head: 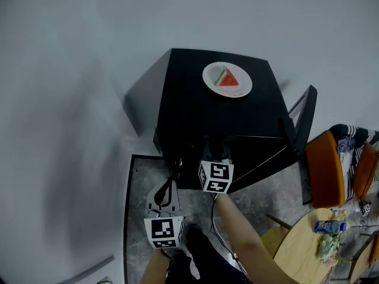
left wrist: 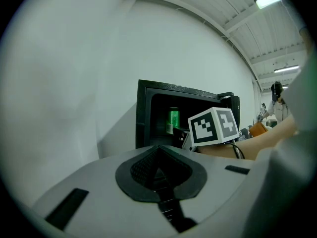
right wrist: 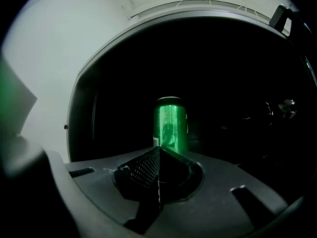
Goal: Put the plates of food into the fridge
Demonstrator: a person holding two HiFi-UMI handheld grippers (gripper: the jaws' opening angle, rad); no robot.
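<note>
The left hand-held gripper [head: 170, 185] hangs nearest, its jaws pressed together on nothing, just behind and left of the right hand-held gripper [head: 217, 152]. That one (also closed and empty) points into the open fridge [head: 189, 111], with a green can [right wrist: 171, 123] upright beyond its tips. The plate of watermelon [head: 227, 79] sits above it, on the fridge's top.

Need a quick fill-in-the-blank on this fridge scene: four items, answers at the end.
1. The plate with the watermelon slice rests on ___ of the fridge.
2. The fridge door stands ___.
3. Inside the fridge stands a ___ can.
4. The right gripper has its jaws ___, with nothing between them.
Missing words: top; open; green; shut.
</note>
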